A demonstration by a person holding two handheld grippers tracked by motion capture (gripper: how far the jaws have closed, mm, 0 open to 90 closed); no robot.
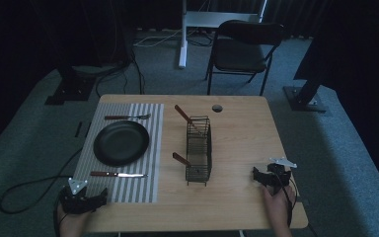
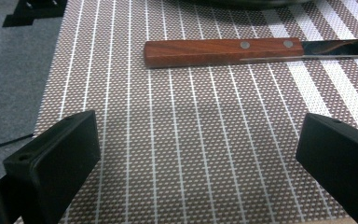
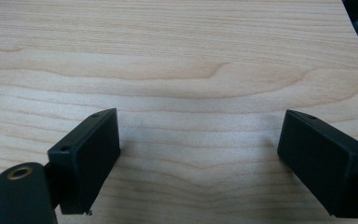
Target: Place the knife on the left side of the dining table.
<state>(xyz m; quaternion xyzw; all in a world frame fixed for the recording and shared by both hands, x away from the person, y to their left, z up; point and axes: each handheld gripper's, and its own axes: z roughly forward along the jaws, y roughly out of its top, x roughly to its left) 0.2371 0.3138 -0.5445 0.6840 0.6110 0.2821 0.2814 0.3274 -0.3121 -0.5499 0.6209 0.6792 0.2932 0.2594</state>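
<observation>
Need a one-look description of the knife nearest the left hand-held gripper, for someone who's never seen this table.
Start at the striped placemat on the left half of the wooden table, where a black plate sits. The knife lies flat on the mat along the plate's near side, close to the left hand-held gripper. Its bare steel blade and riveted wooden handle distinguish it from the fork beyond the plate.

Looks like a recording studio or lab staged as a dining spot: dark curtains all round, grey carpet, cables trailing across the floor (image 1: 128, 69), stand bases (image 1: 69, 91) at both sides, an empty folding chair (image 1: 242, 49) behind. Lit in the middle, a small wooden worktop (image 1: 246, 133) laid with a striped placemat (image 1: 153, 148), black plate (image 1: 121, 143), knife (image 1: 118, 174), fork (image 1: 127, 117) and wire cutlery rack (image 1: 198, 150)
</observation>
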